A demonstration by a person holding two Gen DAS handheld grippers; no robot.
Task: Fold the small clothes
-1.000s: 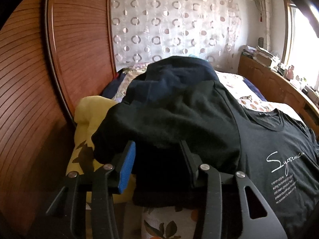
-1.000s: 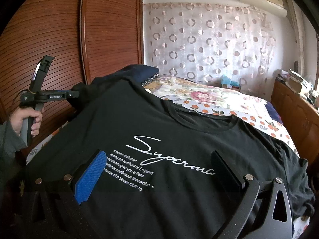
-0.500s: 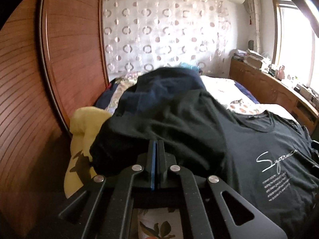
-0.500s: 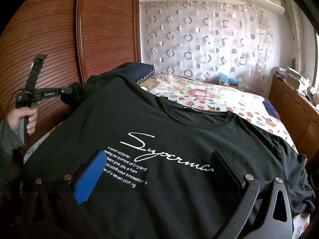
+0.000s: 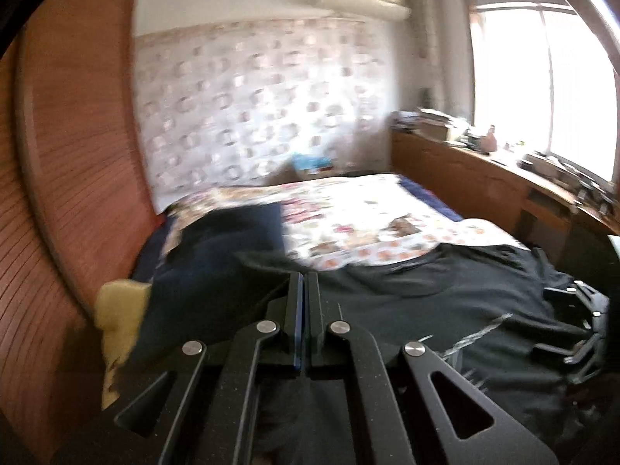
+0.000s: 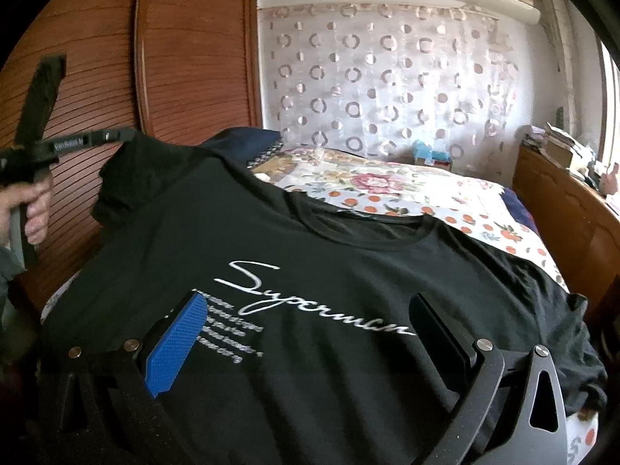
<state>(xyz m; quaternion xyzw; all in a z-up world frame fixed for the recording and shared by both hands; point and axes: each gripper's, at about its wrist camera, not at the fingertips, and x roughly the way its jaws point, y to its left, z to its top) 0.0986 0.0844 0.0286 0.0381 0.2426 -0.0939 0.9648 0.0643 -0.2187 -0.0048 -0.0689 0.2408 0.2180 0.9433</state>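
Black T-shirt (image 6: 310, 240), spread on bed (image 6: 445, 197) for folding.
Left gripper (image 5: 302, 283) pinches its sleeve (first fold, likely); right gripper (image 6: 306, 325) gapes empty above its print.

T-shirt (image 6: 310, 240): black, showing white script lettering across centre frame, smaller white print lines below it. Bedspread (image 6: 407, 193): white ground carrying orange spots and pink-green florals, upper right of centre. Curtain (image 6: 387, 77): sheer white, showing grey-brown ring pattern. Wardrobe doors (image 6: 186, 58): reddish-brown wood, fine horizontal ribbing, upper left. Right gripper (image 6: 306, 333): black, one pad showing bright blue. Yellow cloth (image 5: 120, 306) sitting at lower left, beside a navy garment (image 5: 217, 248).
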